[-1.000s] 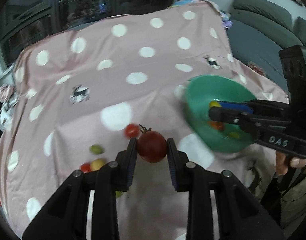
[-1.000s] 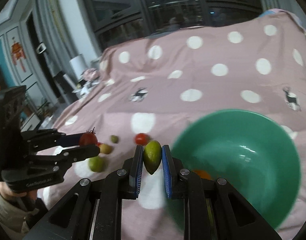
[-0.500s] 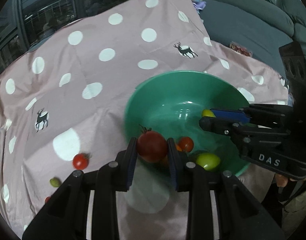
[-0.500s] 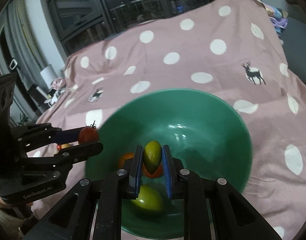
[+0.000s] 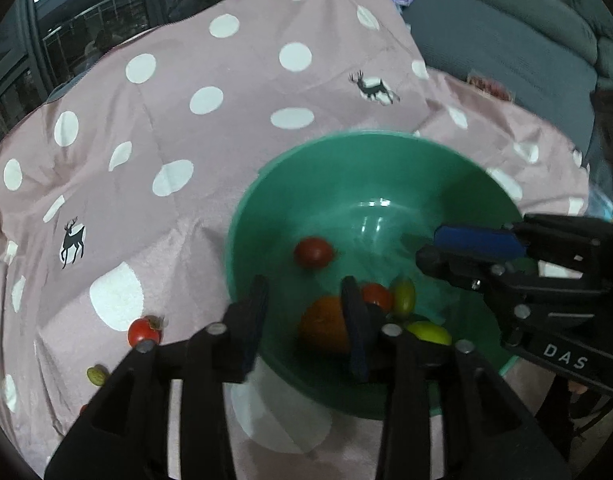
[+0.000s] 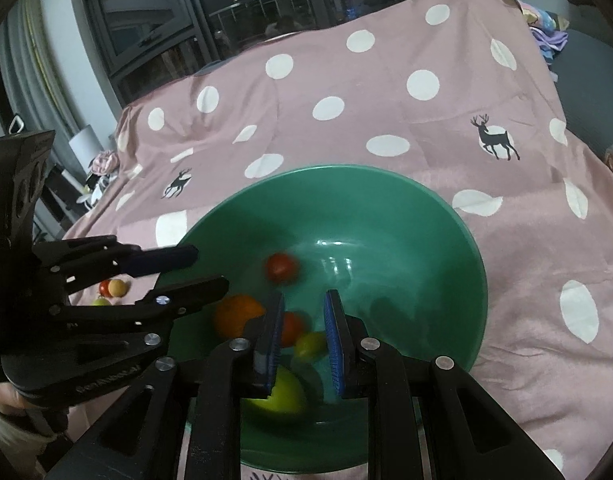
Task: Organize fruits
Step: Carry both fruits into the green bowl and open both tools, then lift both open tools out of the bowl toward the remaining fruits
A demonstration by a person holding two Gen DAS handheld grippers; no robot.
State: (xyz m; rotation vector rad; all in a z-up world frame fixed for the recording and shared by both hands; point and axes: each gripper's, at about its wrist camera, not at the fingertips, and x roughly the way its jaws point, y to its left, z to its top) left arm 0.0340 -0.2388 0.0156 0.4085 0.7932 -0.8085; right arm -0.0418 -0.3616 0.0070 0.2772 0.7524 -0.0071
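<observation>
A green bowl (image 5: 346, 160) (image 6: 426, 216) sits on the pink dotted cloth. Both grippers hang over it, open and empty. My left gripper (image 5: 304, 292) is over the bowl's near left side; it also shows in the right wrist view (image 6: 202, 268). My right gripper (image 6: 302, 312) is over the bowl's near part; it also shows in the left wrist view (image 5: 430, 246). In the bowl lie a dark red tomato (image 5: 313, 252) (image 6: 281, 267), an orange fruit (image 5: 322, 326) (image 6: 236, 314), a small red tomato (image 5: 376, 296), an olive-green fruit (image 5: 403, 298) and a yellow-green fruit (image 5: 430, 333) (image 6: 284, 396).
On the cloth left of the bowl lie a red tomato (image 5: 144, 330), a small green fruit (image 5: 97, 375), and more small fruits (image 6: 110, 290). A grey sofa (image 5: 526, 40) stands at the right. Dark windows (image 6: 246, 8) are behind the table.
Both grippers opened. The dark red tomato dropped from the left gripper into the bowl, and the olive-green fruit dropped from the right gripper into the bowl.
</observation>
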